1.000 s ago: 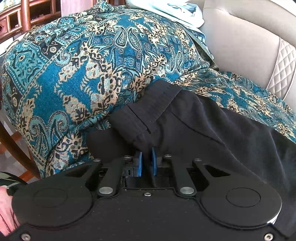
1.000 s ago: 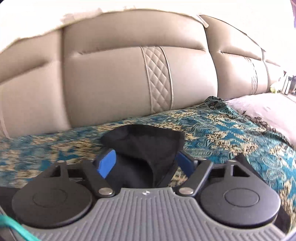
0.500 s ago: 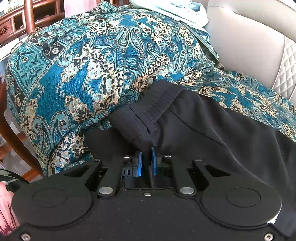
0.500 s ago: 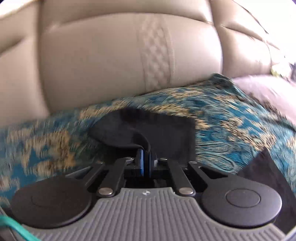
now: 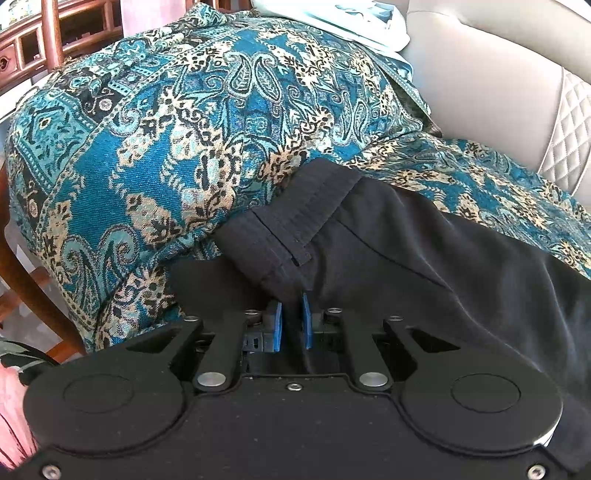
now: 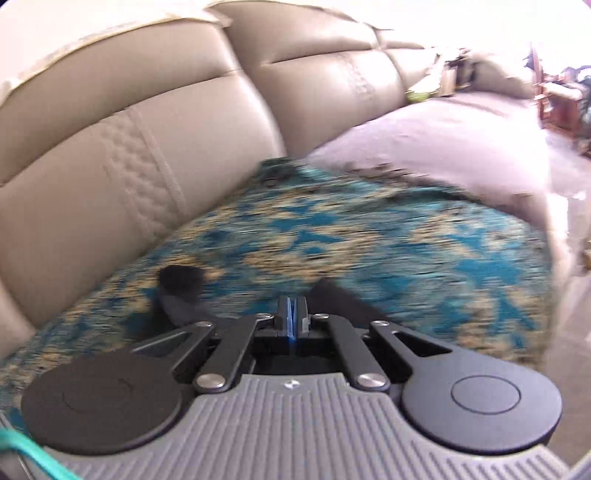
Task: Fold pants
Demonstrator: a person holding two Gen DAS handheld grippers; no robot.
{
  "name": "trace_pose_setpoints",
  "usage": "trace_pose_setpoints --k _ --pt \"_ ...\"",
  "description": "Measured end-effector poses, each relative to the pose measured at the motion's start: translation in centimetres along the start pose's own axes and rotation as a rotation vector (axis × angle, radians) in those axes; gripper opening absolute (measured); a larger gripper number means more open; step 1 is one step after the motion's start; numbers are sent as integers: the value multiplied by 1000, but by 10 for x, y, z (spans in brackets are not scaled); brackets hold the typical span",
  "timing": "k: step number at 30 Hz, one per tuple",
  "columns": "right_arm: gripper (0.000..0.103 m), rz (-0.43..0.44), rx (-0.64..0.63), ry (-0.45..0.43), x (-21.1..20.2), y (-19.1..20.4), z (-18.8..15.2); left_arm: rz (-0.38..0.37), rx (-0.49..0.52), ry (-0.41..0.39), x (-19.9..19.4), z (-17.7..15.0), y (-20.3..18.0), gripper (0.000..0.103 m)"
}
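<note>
Left tool (image 5: 291,325): pads clamped on the black pants (image 5: 406,251) just below the waistband, unchanged over the last second. Right tool (image 6: 292,319): open around a pant end a second ago, now pinched together; fabric between the pads not clearly visible. View blurred and swung right, so probably lifting. Pants lie across the patterned throw (image 5: 177,122) on the sofa (image 6: 155,122). Draped armrest crowds the waistband; pale cloth (image 5: 332,18) on top.

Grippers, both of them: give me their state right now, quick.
Left gripper: closed on the black pants, just below the waistband.
Right gripper: closed, pads together; whether it pinches fabric cannot be told in the blur.
</note>
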State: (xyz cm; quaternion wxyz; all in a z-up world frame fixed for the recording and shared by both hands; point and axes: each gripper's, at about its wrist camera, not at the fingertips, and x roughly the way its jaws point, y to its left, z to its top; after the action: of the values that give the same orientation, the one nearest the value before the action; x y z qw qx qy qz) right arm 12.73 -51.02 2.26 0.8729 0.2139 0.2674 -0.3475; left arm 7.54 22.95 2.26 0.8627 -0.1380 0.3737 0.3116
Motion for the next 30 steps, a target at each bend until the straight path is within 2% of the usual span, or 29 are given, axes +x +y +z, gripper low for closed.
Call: trace_pose_setpoints --k 2,4,6,7,8,9,11,13,14,18,19,20,21,22,24,26,30 --pt "3 -6 9 18 -5 -21 0 -4 5 3 0 0 0 11" --pt "14 42 2 26 -8 -36 -4 -7 10 5 0 0 1 11" --pt "21 117 4 13 -9 -42 -6 -6 12 6 0 0 0 11" --pt "46 151 -6 -4 -10 -41 -8 -5 13 6 0 0 0 11" --pt "55 174 -27 -22 -12 -37 -10 -1 13 6 0 -1 -1 11" --pt "69 198 -61 -39 -13 -31 -12 3 12 5 0 -1 -2 11" --pt "78 238 -168 -72 -13 -8 -17 14 12 2 -1 -2 -4 11" --pt "86 236 -260 -77 -7 12 -22 25 16 -2 -1 -2 -5 11" --pt "87 226 -297 -76 -2 22 -26 29 19 -3 0 -2 -6 11" --pt "87 154 -419 -16 31 55 -35 39 22 -4 0 -2 -6 11" --pt "82 134 -426 -13 38 59 -36 42 21 -5 0 -2 -6 11" --pt "72 116 -412 -4 45 62 -35 45 21 -7 0 -2 -7 11" --pt "49 115 -379 10 50 62 -34 48 21 -9 0 -2 -8 11" --pt "15 106 -321 9 52 59 -31 50 21 -12 0 -3 -8 11" --pt "9 50 -191 14 52 51 -21 53 13 -18 -1 -3 -8 8" --pt "8 34 -90 1 47 40 -14 54 11 -21 -3 -2 -9 5" --pt "8 -41 -8 0 34 16 -5 35 -10 -26 -7 1 -4 3"
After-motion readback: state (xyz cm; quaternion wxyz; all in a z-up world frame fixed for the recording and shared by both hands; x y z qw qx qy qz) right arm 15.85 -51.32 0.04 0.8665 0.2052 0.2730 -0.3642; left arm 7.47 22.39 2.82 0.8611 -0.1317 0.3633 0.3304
